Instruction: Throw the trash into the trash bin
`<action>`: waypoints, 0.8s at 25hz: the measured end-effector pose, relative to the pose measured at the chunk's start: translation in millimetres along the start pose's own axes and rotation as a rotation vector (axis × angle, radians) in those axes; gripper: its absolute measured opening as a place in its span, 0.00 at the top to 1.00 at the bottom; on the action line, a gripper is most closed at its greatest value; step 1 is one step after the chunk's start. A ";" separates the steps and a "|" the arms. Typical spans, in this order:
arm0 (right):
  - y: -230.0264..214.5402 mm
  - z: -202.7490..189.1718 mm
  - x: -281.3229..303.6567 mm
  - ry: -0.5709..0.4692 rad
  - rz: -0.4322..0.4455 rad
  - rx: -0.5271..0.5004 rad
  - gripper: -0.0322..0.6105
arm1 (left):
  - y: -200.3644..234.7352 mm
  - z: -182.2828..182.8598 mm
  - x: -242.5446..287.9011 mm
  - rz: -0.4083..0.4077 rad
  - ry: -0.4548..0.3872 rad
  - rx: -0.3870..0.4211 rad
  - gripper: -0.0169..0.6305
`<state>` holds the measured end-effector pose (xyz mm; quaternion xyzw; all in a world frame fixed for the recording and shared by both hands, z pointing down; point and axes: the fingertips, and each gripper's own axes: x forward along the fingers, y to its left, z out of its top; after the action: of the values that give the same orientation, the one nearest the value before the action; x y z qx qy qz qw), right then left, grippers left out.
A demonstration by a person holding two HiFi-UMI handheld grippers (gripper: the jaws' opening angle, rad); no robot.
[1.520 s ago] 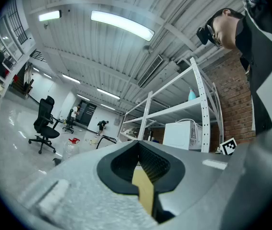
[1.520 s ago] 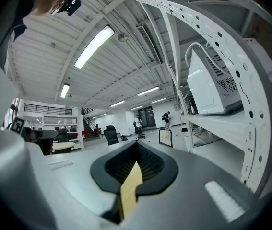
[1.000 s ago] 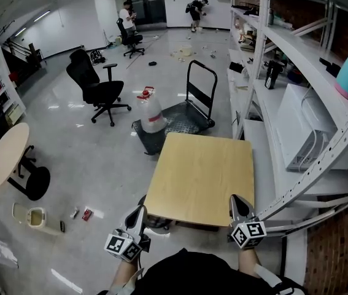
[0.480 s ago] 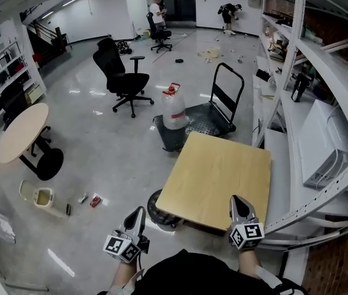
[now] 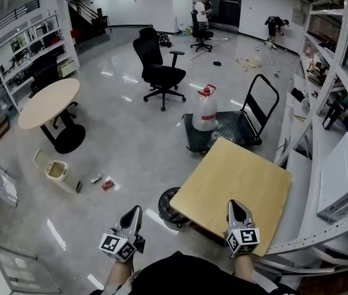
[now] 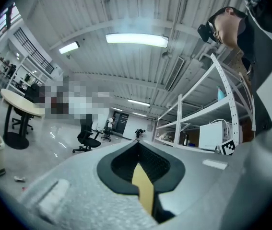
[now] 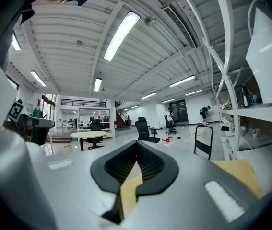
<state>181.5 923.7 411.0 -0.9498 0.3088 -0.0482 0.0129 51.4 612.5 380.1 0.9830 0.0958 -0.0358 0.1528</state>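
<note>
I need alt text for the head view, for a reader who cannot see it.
A person holds two shut, empty tools, the left tool and the right tool, by a square wooden table. On the glossy floor at left stands a beige trash bin, with small litter beside it.

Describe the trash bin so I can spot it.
Find the round beige table at the left. On the floor beside its black base is the trash bin, a small cream container. The litter next to it is much smaller and partly red.
</note>
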 end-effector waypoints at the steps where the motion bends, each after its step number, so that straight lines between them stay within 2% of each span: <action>1: 4.5 -0.4 6.4 0.003 0.022 -0.006 0.94 | 3.8 1.7 -4.0 0.026 -0.005 -0.005 0.97; 10: 58.0 -12.9 59.8 0.036 0.235 0.039 0.94 | 35.0 14.5 -65.8 0.247 -0.054 0.005 0.97; 16: 105.7 -19.7 91.9 0.048 0.379 0.057 0.94 | 51.2 45.7 -122.7 0.493 -0.138 0.084 0.97; 20: 140.6 -23.7 111.7 0.063 0.495 0.060 0.94 | 47.8 55.9 -153.9 0.584 -0.180 0.126 0.97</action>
<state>186.7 744.4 436.4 -0.8426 0.5306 -0.0822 0.0431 -92.0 523.4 356.2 0.9694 -0.2068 -0.0832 0.1033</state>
